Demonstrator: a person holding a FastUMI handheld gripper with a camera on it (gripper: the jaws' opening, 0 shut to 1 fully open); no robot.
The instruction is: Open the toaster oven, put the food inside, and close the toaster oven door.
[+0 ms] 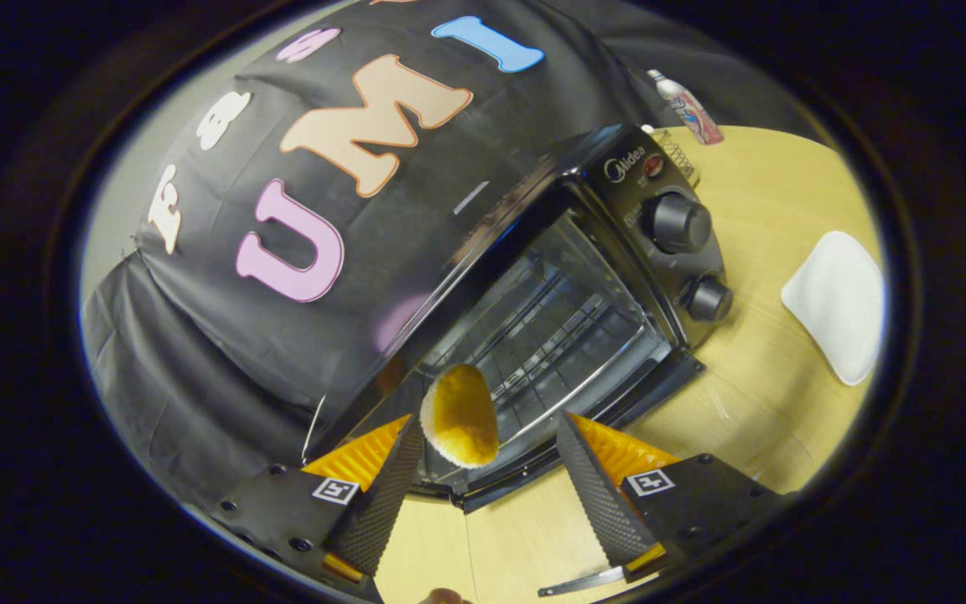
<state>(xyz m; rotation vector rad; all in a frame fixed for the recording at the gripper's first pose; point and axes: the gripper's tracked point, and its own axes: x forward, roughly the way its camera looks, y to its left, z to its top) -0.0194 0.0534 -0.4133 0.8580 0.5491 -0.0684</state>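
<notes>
The black toaster oven (617,180) stands tilted in the gripper view with its door (525,474) folded down toward me, and the wire rack (550,327) shows inside. A golden-yellow piece of food (459,415) sits at the oven's mouth, between my fingers. It lies against the left finger (386,486), and a clear gap separates it from the right finger (596,495). My gripper (487,424) is open, just in front of the lowered door. I cannot tell whether the food rests on the door or hangs in the air.
Two round knobs (680,222) sit on the oven's control panel to the right of the opening. A white plate (835,306) lies on the wooden table (751,394) beyond the oven's right side. A bottle (688,105) and a glass jar (676,155) stand behind the oven.
</notes>
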